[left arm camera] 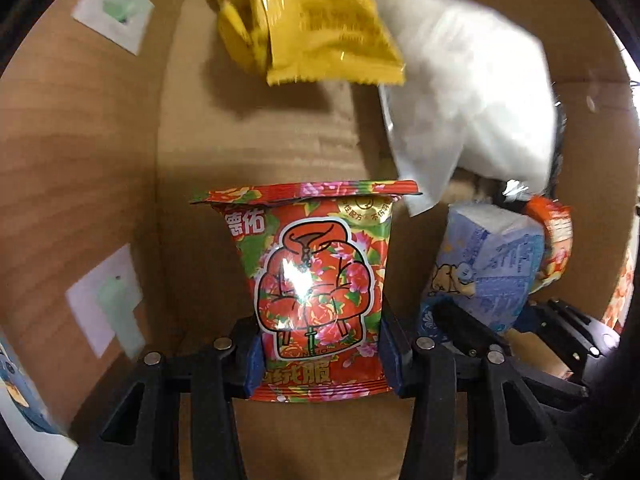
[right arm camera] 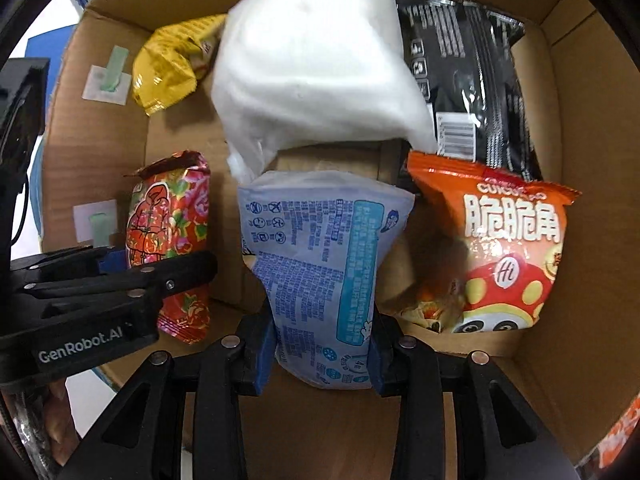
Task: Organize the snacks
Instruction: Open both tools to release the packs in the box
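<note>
Cardboard box (right arm camera: 568, 240): open-topped, brown, fills both views; all snacks inside its walls.
White packet (right arm camera: 316, 72): largest item, soft and blurred, toward the far end of the box, over the top edge of the blue packet in the right wrist view.
Black packet (right arm camera: 472, 80): flat against the far right corner, barcode label facing up, partly under the white packet.
Orange packet (right arm camera: 512, 248): upright against the right wall, white lettering and a red spotted cartoon figure on the front, just beside the blue packet.
Blue packet (right arm camera: 320, 264): pale blue, printed back side up, pinched at its lower end between the blue pads (right arm camera: 266, 354) of the right gripper (right arm camera: 322, 356); jaws closed on it, narrow.
Floral packet (left arm camera: 316, 276): red with a flowered jacket picture, clamped by its lower part in the left gripper (left arm camera: 320, 356); jaws narrow, pressing both side edges; near the left wall of the box.
Yellow packet (left arm camera: 316, 24): crumpled, at the far left end, touching the white packet.
White stickers (left arm camera: 108, 300): two, each with a green strip, stuck on the left inner wall.
</note>
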Available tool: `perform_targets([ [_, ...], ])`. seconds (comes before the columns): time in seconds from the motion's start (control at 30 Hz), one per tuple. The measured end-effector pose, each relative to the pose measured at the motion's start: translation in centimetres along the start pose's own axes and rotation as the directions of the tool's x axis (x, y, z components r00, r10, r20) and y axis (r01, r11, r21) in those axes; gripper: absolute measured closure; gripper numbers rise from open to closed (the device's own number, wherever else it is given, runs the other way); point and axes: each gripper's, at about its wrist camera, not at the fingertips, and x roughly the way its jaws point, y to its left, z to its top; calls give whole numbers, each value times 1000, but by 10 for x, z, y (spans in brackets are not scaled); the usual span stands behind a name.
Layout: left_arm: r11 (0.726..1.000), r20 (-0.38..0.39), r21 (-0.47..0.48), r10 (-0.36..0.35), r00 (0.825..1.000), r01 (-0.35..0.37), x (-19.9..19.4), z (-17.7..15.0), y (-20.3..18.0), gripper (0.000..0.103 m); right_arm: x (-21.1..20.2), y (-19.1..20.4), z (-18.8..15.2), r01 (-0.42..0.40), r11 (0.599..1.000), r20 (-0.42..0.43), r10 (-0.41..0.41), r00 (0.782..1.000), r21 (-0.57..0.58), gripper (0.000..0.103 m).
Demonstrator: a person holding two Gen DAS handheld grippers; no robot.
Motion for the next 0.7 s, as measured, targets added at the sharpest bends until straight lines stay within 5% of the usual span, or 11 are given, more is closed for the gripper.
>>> perform_targets([
  [0.43, 999, -46, -1, 36, 998, -36, -3, 24, -18, 56, 21, -5, 14, -12, 1000, -56, 13, 998, 21, 49],
  [0.7, 996, 11, 40, 73, 997, -74, -32, 19, -28, 56, -2, -8, 14, -19, 999, -42, 20, 999, 33, 47],
])
